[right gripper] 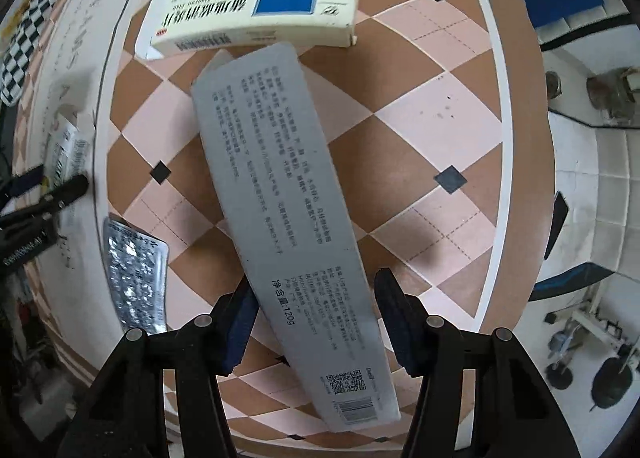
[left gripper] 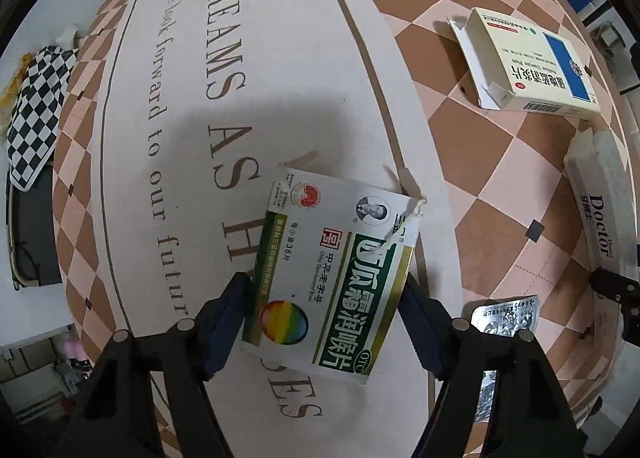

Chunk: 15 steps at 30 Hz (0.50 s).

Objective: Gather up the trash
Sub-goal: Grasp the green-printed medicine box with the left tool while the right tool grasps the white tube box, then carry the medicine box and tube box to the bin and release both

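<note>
A green and white medicine box with a torn flap lies on the tablecloth between the fingers of my left gripper; the jaws stand wide on either side, with the left pad close to its edge. A long grey toothpaste box lies between the fingers of my right gripper, which is open around it. It also shows in the left wrist view. A cream and blue medicine box lies beyond it, also seen in the left wrist view. A silver blister pack lies left of the right gripper.
The table carries a checked brown and pink cloth with a white lettered band. A black and white checked cloth lies at the far left edge. The table edge runs at the right, with floor and wheeled frames beyond.
</note>
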Motion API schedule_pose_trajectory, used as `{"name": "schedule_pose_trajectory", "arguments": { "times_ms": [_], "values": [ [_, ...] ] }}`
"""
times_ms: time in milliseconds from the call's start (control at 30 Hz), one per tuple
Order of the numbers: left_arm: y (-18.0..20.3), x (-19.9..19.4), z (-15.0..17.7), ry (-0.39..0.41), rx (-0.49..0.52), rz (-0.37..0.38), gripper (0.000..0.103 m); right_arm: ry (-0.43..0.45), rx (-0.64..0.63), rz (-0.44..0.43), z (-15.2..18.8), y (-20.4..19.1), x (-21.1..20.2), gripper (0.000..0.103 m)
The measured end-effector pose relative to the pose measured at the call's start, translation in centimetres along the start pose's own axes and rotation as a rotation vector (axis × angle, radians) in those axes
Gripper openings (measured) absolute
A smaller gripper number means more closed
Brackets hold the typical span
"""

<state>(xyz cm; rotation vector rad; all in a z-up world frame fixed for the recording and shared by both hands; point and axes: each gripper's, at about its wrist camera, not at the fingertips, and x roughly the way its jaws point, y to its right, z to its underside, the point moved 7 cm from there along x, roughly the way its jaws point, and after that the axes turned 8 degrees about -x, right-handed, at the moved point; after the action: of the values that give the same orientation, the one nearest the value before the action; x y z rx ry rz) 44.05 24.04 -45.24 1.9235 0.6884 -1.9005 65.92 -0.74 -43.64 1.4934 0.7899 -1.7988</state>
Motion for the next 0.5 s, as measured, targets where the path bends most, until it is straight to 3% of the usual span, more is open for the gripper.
{"name": "schedule_pose_trajectory", "arguments": {
  "times_ms": [133,200,500],
  "values": [
    [0.4,-0.3,0.6,0.017,-0.010,0.000,0.069,0.001,-0.034,0.054,0.6,-0.6,0.8,0.060],
    [0.5,-0.7,0.9,0.030,-0.028,0.004,0.069,0.010,-0.047,0.080,1.1,-1.0,1.0,0.054],
    [-0.9,-5.7,3.3,0.151,-0.122,0.018,0.068,0.139,-0.015,0.033,3.8,-2.7,-0.8,0.051]
  ]
}}
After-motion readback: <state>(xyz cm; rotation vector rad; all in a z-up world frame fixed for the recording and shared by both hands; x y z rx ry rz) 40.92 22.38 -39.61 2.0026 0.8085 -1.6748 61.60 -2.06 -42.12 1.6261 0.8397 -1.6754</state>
